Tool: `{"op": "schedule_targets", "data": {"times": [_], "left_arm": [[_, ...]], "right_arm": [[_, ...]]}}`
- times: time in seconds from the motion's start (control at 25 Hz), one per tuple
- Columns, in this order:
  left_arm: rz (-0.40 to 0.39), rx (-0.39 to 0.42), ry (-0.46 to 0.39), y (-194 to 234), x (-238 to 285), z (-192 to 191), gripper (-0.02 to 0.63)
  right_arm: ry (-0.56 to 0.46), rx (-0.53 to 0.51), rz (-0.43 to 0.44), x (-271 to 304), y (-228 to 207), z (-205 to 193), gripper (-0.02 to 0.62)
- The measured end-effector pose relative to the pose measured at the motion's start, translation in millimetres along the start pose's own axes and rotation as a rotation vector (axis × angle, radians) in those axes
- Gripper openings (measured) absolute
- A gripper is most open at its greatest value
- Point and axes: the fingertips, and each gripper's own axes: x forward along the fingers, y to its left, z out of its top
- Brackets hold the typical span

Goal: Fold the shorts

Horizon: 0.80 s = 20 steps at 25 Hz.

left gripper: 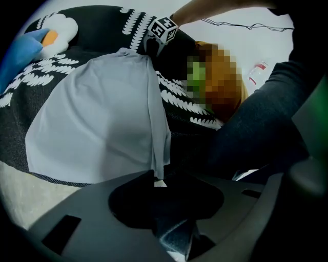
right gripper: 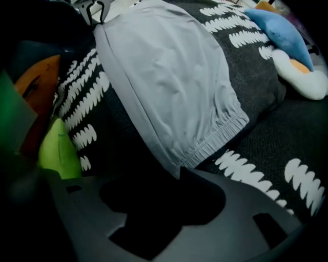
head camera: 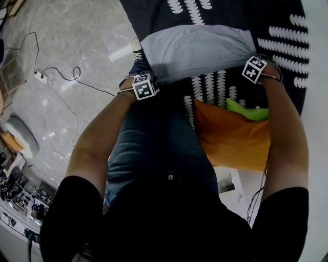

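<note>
Left claw point(left gripper: 158, 185) stands apart, with a corner of the grey shorts point(head camera: 197, 51) hanging loose at its jaws. Right claw point(right gripper: 177, 179) gapes wide beside the waistband corner, not pinching it. Shorts lie flat on the dark patterned blanket point(head camera: 279, 25), near an orange cushion point(head camera: 230, 138).

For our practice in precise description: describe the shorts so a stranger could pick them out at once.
Find the dark bedcover patterned with white leaf-like marks. On it, near the person's side, lie the shorts. They alone are plain pale grey, with a gathered elastic band; the cushion nearby is orange.
</note>
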Motion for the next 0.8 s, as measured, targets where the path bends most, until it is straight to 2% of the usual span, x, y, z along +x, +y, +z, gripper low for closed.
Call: {"op": "schedule_targets", "data": {"times": [0.24, 0.4, 0.52, 0.64, 0.8], "left_arm": [[-0.045, -0.04, 0.017, -9, -47, -1, 0.167], [-0.012, -0.055, -0.022, 0, -100, 12, 0.172], [0.064, -0.063, -0.033, 20, -157, 29, 0.172], [0.07, -0.081, -0.081, 18, -210, 54, 0.173], [0.129, -0.055, -0.124, 33, -283, 88, 0.173]], "right_arm": [[-0.034, 0.071, 0.056, -52, 7, -11, 0.249], [-0.044, 0.151, 0.064, -93, 10, -33, 0.251], [-0.113, 0.291, 0.029, -134, -2, -45, 0.252], [-0.236, 0.476, 0.011, -186, -7, -54, 0.252], [-0.373, 0.685, -0.036, -251, -9, -72, 0.252]]}}
